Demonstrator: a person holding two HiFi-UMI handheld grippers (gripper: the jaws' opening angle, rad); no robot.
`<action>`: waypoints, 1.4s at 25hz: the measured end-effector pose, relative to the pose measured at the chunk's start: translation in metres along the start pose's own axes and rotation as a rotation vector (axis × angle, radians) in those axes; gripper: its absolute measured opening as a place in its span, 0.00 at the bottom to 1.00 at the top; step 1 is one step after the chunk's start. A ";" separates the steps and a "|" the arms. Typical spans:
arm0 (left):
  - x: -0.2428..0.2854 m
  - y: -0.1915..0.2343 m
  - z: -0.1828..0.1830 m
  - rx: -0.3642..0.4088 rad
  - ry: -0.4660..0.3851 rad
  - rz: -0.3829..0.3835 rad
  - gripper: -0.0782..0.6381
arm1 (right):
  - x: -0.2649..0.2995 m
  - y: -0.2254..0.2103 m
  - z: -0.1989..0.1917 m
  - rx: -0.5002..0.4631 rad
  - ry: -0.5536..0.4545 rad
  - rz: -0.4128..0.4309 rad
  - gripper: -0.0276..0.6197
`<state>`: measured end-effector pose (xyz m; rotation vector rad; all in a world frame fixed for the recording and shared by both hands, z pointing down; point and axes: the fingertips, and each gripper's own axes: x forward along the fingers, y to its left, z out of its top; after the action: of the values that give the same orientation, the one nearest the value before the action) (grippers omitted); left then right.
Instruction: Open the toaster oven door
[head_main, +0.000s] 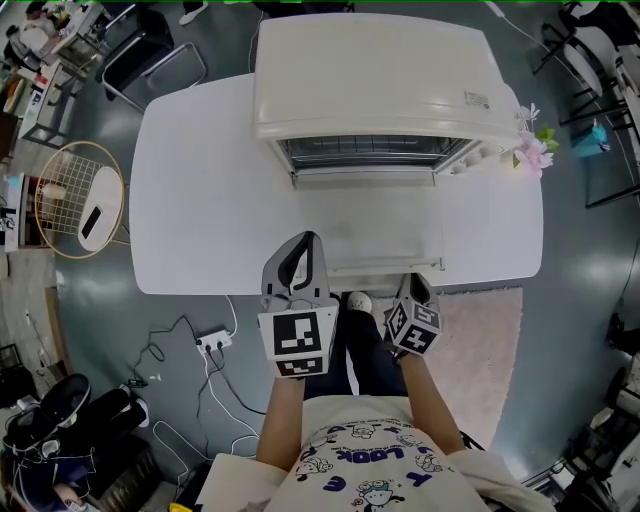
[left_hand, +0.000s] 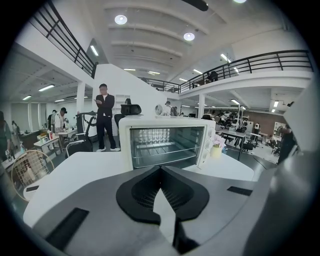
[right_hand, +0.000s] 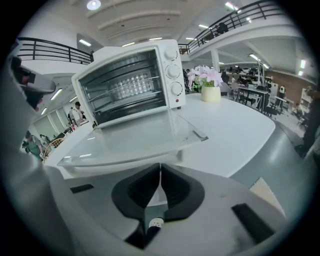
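Where legible at all, reads only "LOOK" in blue on shirt (head_main: 365, 462), upside down in head view. Small label (head_main: 477, 98) on top of toaster oven (head_main: 375, 80): print too small to read.

Toaster oven: sits on white surface (head_main: 190, 190), toward far edge. Long axis runs left-right across the person's view. Front faces the person, mouth open toward near edge.

Door (head_main: 385, 230): fully open, lying about level, hinged along bottom of mouth. Free edge with handle (head_main: 385, 266) points at the person and reaches close to near edge of surface. Glass pane clear in right gripper view.

Wire rack (head_main: 365, 150) visible inside. Three knobs (right_hand: 173, 70) stacked vertically at right end of front panel. Pink flowers (right_hand: 205, 75) in pale pot stand on surface just beside that end.

Left gripper (head_main: 303, 240): fingers together, nothing between them. Held over near part of surface, just beside door's left front corner, aimed at oven mouth.

Right gripper (head_main: 420, 280): fingers together, nothing held. Sits just in front of door's free edge, near its right corner, apart from it in right gripper view.
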<state>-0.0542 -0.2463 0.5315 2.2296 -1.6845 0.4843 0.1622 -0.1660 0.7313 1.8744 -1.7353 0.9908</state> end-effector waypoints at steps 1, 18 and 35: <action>0.000 0.000 -0.001 -0.001 0.001 0.000 0.12 | -0.001 0.000 0.001 0.000 -0.004 0.002 0.06; -0.007 0.002 0.014 -0.010 -0.037 0.002 0.12 | -0.037 0.008 0.025 -0.004 -0.074 0.022 0.06; -0.030 0.013 0.079 -0.009 -0.174 0.033 0.12 | -0.104 0.053 0.187 -0.172 -0.457 0.128 0.04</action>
<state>-0.0676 -0.2588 0.4478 2.2985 -1.8057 0.2968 0.1551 -0.2341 0.5220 2.0040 -2.1397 0.4511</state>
